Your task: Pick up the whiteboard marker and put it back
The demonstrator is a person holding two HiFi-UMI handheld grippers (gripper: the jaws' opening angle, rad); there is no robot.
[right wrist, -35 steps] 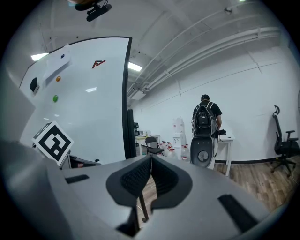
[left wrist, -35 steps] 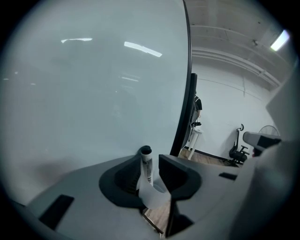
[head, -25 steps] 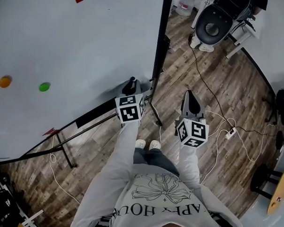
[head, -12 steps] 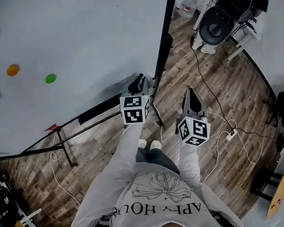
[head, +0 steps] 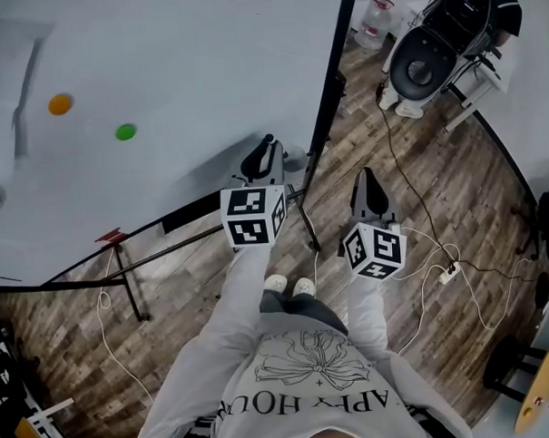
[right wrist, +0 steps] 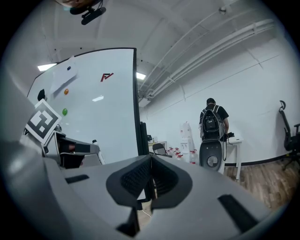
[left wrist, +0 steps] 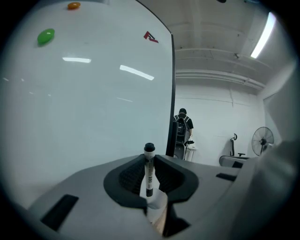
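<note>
head view: the left gripper is held up in front of the whiteboard, with the whiteboard marker poking out from between its jaws. the right gripper hangs lower, over the wooden floor, well apart from the board. an orange magnet and a green magnet sit on the board.

left gripper view: the jaws are part-closed and clamped on the marker, which stands upright between the pads with its black cap above them. the board fills the left side.

right gripper view: the jaws are pressed together with nothing between them. the board's dark edge stands just behind them.
</note>
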